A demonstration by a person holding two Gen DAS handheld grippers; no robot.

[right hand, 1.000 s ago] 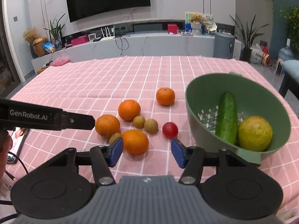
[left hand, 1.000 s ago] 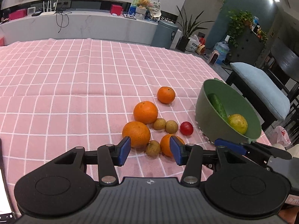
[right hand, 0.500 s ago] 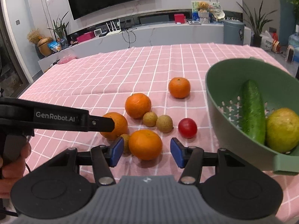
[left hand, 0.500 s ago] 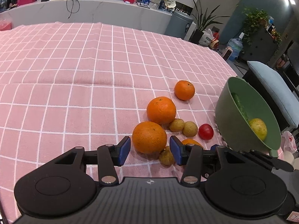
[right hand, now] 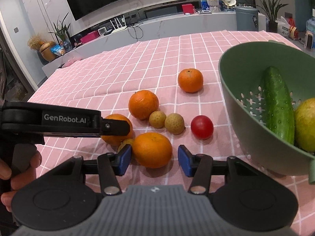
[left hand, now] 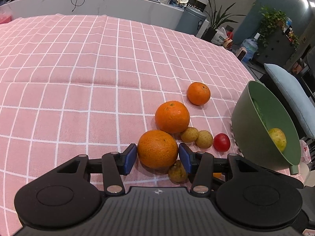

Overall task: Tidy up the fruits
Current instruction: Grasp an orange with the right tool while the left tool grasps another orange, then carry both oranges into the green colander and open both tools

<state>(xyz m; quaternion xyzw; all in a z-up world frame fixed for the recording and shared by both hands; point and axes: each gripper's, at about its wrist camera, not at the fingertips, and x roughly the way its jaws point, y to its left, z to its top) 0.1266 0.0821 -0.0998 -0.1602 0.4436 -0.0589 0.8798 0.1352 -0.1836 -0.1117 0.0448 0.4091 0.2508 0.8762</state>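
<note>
Left gripper (left hand: 157, 155) low over the pink checked cloth (left hand: 78, 78), fingers spread and bracketing the near-left orange (left hand: 157, 149); blue pads (left hand: 130, 158) sit just beside the fruit on both sides, contact not clear, so not clamped. Right gripper (right hand: 154, 160) also spread, its left pad beside the front orange (right hand: 152, 149), its right pad apart from it with cloth showing between. From the right wrist view, the left gripper's black arm reaches in from the left across the near-left orange. Other fruit in a loose cluster on the cloth: a middle orange (right hand: 143, 104) behind, a far orange (right hand: 190, 80) set apart toward the back, two small tan longans (right hand: 166, 121) touching each other, a third one (left hand: 177, 171) tucked between the two near oranges, a red tomato (right hand: 202, 127) just right of the pair. Green colander (right hand: 246, 125) stands at the right edge of the table, holding a cucumber (right hand: 278, 104) and a yellow-green fruit (right hand: 306, 123) lying side by side.
</note>
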